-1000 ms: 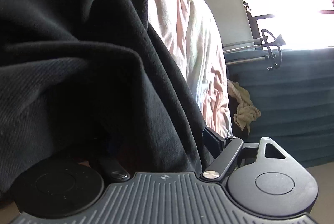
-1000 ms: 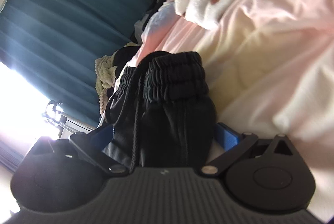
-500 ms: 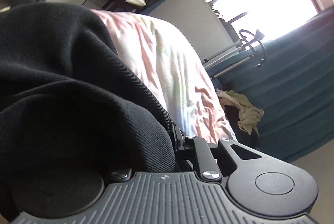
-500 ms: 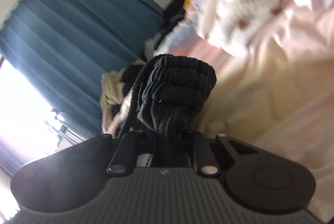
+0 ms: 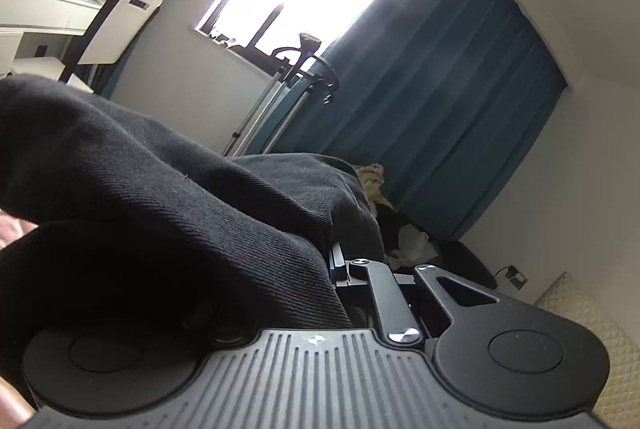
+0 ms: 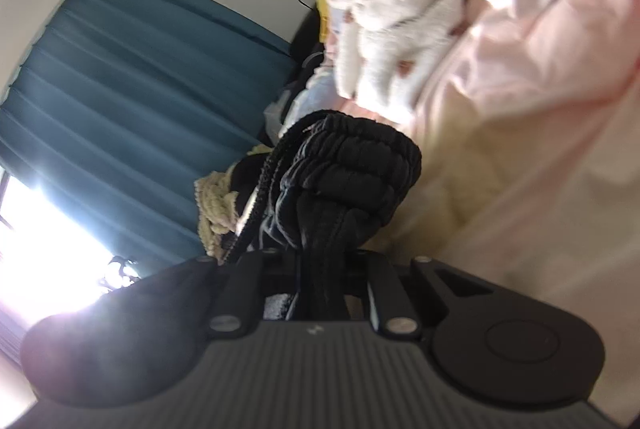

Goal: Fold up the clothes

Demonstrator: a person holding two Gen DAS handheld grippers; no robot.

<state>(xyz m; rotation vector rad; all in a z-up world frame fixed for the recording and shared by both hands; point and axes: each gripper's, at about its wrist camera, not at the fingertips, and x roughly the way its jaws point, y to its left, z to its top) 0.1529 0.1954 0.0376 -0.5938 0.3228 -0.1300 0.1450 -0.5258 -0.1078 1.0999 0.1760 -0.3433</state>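
Observation:
Black trousers [image 5: 160, 189] drape over my left gripper [image 5: 320, 261] and fill the left half of the left wrist view. Its jaws are closing, with the black cloth pinched between them; the left finger is hidden under the fabric. In the right wrist view the trousers' gathered elastic waistband [image 6: 352, 165] bulges out just past my right gripper [image 6: 320, 261], which is shut on the cloth below the band. A black drawstring [image 6: 264, 189] hangs along the left side of the waistband.
A pink bedsheet [image 6: 520, 109] lies under and right of the waistband, with a white fleece with brown hearts [image 6: 400, 9] further back. Blue curtains [image 5: 440, 89], a garment rack [image 5: 296, 69], a white chair [image 5: 120, 21] and a clothes pile [image 6: 216, 201] stand around.
Both grippers went from open to shut on the black trousers. The left one rose and rolled, so the bed dropped out of its view. The waistband bunched up in the right gripper.

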